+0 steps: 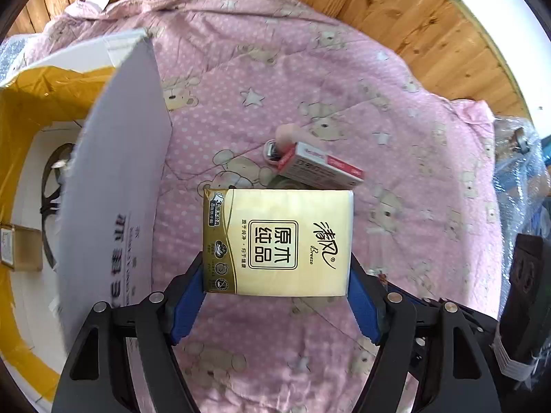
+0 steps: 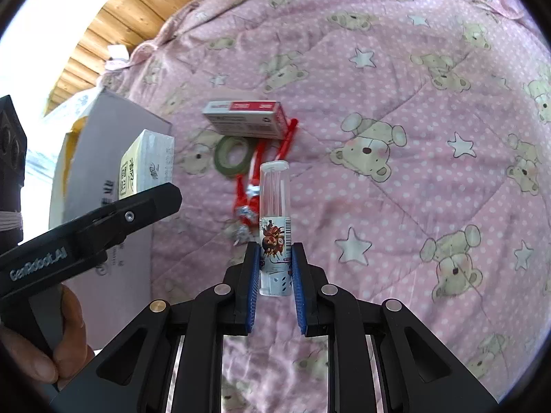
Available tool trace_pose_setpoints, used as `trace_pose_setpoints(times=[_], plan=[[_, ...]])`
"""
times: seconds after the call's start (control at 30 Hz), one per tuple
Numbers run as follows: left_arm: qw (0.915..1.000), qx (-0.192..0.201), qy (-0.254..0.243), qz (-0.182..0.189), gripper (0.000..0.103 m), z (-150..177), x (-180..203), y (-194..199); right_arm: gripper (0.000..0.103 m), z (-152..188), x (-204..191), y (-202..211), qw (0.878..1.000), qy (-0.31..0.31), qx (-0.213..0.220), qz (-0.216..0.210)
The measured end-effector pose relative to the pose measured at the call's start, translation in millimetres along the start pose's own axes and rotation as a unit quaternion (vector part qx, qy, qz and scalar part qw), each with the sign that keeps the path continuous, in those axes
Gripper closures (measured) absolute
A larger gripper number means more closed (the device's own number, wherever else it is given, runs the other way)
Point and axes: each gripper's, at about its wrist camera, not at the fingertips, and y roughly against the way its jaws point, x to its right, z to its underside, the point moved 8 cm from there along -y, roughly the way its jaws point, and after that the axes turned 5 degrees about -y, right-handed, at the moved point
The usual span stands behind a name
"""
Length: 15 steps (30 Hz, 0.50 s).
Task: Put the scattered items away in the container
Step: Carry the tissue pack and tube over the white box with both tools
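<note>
Two grippers loaded, left gripper (image 1: 277, 275) clamping a tissue pack (image 1: 279, 241) beside the cardboard box (image 1: 117, 172), right gripper (image 2: 274, 272) pinching a clear tube (image 2: 274, 213) above the pink quilt (image 2: 396, 103)

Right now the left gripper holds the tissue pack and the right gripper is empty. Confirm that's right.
Not quite. The left gripper does hold the tissue pack, but the right gripper is not empty: the right wrist view shows it shut on a small clear bottle.

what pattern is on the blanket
Pink blanket with white polka dots, stars and teddy bears; clearest in the right wrist view.
</note>
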Motion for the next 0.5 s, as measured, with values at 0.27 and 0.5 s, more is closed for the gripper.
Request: trace_pose_setpoints(times=[0.27,0.5], plan=[[0.9995,0.029,-0.002,0.015,0.028,7.6,9.6,37.7,0.084,15.5,-18.8,26.8,1.0,0.014,0.013,-0.007],[0.9984,0.054,-0.004,0.018,0.028,15.4,13.3,68.3,0.084,26.4,-38.2,49.4,0.999,0.034,0.027,-0.012]])
